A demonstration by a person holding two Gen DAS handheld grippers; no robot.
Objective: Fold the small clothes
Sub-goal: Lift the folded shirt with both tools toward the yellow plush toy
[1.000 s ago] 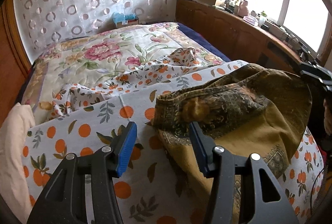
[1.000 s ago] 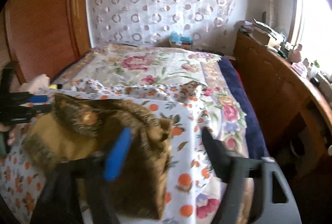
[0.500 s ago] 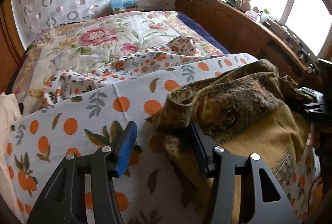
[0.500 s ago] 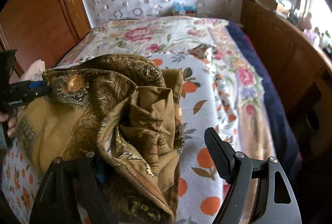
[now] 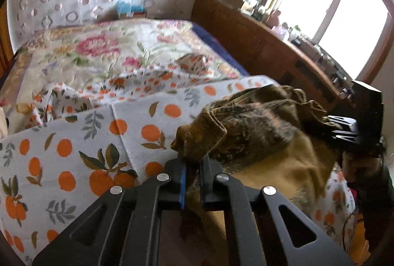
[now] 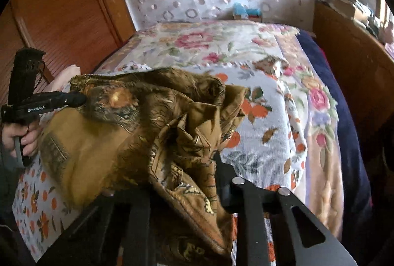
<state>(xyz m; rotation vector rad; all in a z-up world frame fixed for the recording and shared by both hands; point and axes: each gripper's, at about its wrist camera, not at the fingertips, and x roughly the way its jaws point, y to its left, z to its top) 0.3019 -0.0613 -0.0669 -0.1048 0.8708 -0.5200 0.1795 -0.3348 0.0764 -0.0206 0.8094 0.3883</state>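
Note:
A brown-gold patterned garment lies bunched on the orange-print sheet. My left gripper has its jaws closing, and the blue pads pinch the garment's near-left corner. In the right wrist view the same garment drapes over my right gripper, whose jaws are closing with a thick fold between them. Only its right finger shows; cloth hides the left one. The left gripper appears there at the garment's far-left corner, held by a hand. The right gripper shows at the cloth's right edge.
The sheet covers a bed with a floral quilt. A wooden cabinet loaded with small items runs along the right under a window. Wooden panelling stands on the left. A blue box sits at the bed's far end.
Both grippers went from wide open to closed on the garment. The right gripper moved down into the bunched cloth, which now drapes over it. The left pads now pinch the corner.

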